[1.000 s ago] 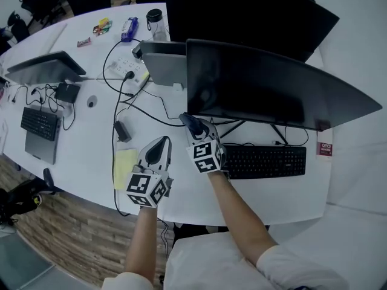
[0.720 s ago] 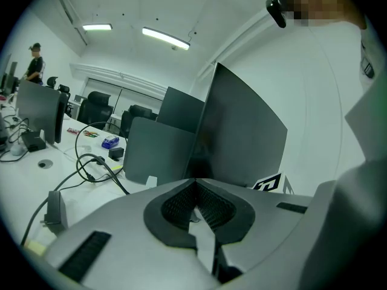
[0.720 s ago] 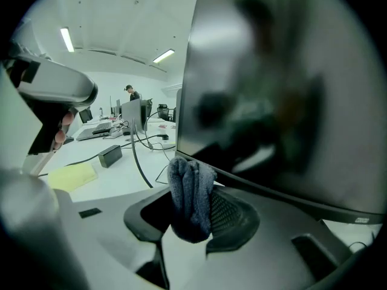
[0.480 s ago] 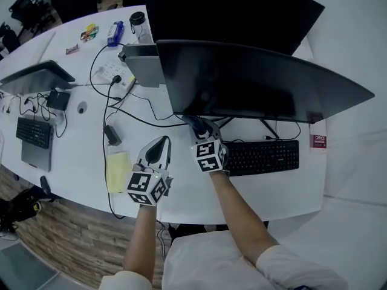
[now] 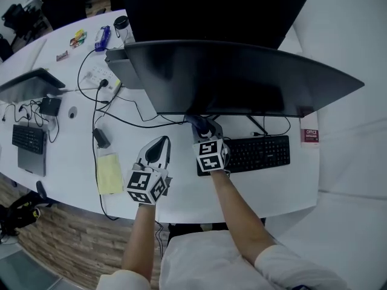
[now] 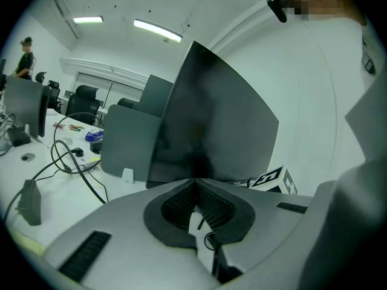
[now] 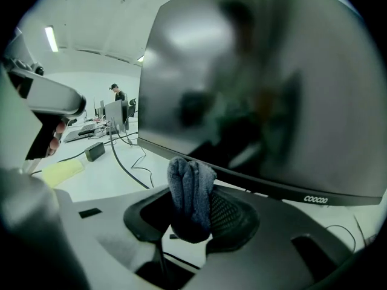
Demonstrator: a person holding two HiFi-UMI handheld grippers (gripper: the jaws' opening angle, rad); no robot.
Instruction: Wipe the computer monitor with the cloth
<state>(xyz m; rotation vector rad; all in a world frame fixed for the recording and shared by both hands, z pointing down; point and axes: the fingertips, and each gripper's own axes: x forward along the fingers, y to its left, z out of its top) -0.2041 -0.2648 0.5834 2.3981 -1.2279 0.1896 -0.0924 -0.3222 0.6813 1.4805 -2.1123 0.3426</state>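
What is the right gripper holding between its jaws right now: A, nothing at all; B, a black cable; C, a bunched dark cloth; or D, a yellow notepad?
C: in the right gripper view, the right gripper has its jaws closed on a bunched dark cloth that sticks up in front of the lower edge of the monitor.

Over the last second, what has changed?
The right gripper, shut on the cloth, slid right along the monitor's lower edge, away from its left corner. The person shifted right with it. Nothing was grabbed or released. The left gripper stayed shut and empty.
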